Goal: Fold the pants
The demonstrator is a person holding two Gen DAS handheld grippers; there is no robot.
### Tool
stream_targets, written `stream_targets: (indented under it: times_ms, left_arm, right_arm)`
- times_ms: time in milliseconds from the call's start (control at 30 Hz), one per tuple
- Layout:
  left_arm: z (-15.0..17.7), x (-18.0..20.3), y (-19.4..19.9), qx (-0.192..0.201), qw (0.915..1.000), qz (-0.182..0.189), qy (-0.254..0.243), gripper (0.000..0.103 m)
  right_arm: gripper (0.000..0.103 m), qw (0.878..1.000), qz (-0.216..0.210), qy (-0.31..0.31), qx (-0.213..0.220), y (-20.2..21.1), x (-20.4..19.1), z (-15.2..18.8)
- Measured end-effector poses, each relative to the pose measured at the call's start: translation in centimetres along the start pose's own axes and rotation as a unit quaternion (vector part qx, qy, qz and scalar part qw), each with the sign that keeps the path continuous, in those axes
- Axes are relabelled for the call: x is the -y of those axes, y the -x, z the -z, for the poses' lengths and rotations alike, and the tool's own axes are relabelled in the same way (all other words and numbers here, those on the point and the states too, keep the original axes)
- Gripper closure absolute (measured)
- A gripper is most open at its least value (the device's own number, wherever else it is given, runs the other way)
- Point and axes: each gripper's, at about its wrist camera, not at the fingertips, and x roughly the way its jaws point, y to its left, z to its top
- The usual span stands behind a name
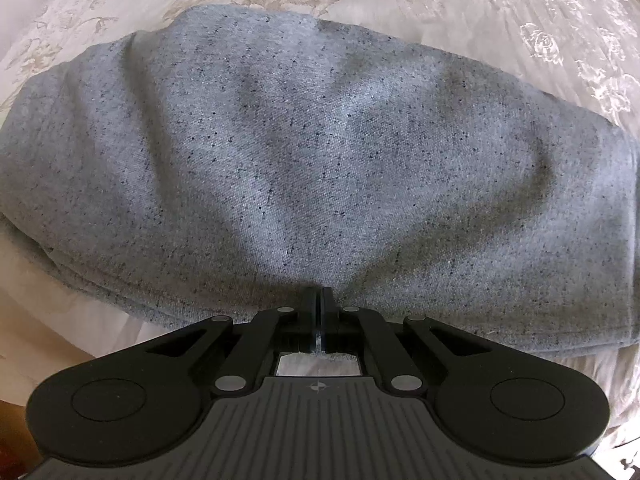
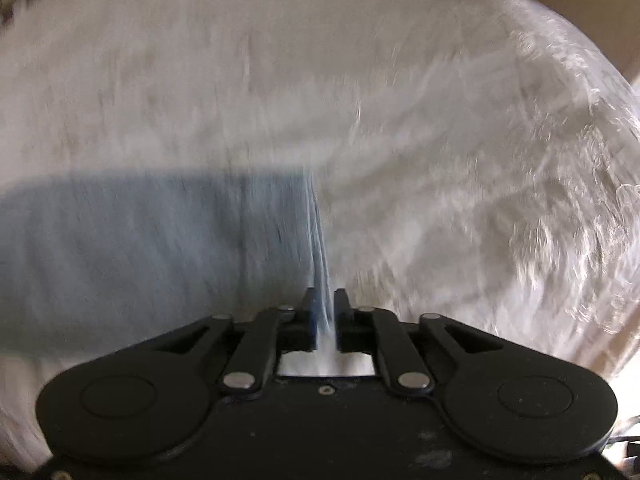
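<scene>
The grey speckled pants [image 1: 320,152] lie folded into a broad pad on a pale floral bedspread [image 1: 520,20]. My left gripper [image 1: 320,296] points straight down at the pad's near edge. Its jaws are shut, pinching the cloth, which puckers toward them. The right wrist view is smeared by motion. There the pants [image 2: 140,248] show as a blue-grey band on the left. Their right edge runs up as a thin strip into my right gripper [image 2: 325,300]. Its jaws stand slightly apart around the strip, with a pale sliver showing beside the right finger.
The bedspread [image 2: 460,140] spreads on all sides of the pants, shiny and embroidered toward the right. A brown surface [image 1: 16,424] shows past the bed's edge at the lower left of the left wrist view.
</scene>
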Motion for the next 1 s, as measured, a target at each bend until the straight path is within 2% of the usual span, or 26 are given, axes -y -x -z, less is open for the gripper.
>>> stream_targets:
  times_ms: [33,67,267,433,600,733,867,1000]
  left_arm:
    - [0.0,0.2,0.0,0.000,1.0000,-0.002,-0.001,0.100]
    - [0.1,0.2,0.0,0.000,1.0000,-0.003,-0.002,0.100]
    - [0.5,1.0,0.1,-0.003,1.0000,-0.007,-0.001,0.100]
    - [1.1,1.3,0.3,-0.005,1.0000,0.005,-0.005,0.100]
    - [0.1,-0.3,1.5,0.000,0.9991,0.043,0.001,0.100]
    - [-2.1,-2.9,3.6,0.042,0.9974,0.058,0.008,0.100]
    - [-4.9,-6.1,4.0,0.067,0.9960,0.055,0.023,0.100]
    - [-5.4,-9.1,1.1,0.035,0.9977,0.050,0.030,0.100]
  right_arm:
    - [0.068,1.000,-0.007,-0.007,0.009,0.2,-0.1,-0.5]
    - [0.066,1.000,-0.012,-0.010,0.015,-0.2,-0.2,-1.1]
    - [0.067,1.000,-0.009,-0.001,0.006,-4.0,-1.9,-3.8]
    - [0.067,0.998,-0.059,0.013,0.023,-2.7,-6.3,-4.6]
    - [0.066,0.986,-0.151,0.067,0.023,-1.3,-14.3,-4.9]
    - [0.064,0.969,-0.223,0.108,0.011,-0.9,-22.2,-5.3]
    - [0.060,0.954,-0.266,0.136,-0.002,-1.1,-30.3,-6.1]
    - [0.058,0.941,-0.297,0.162,-0.021,-2.7,-38.0,-7.5]
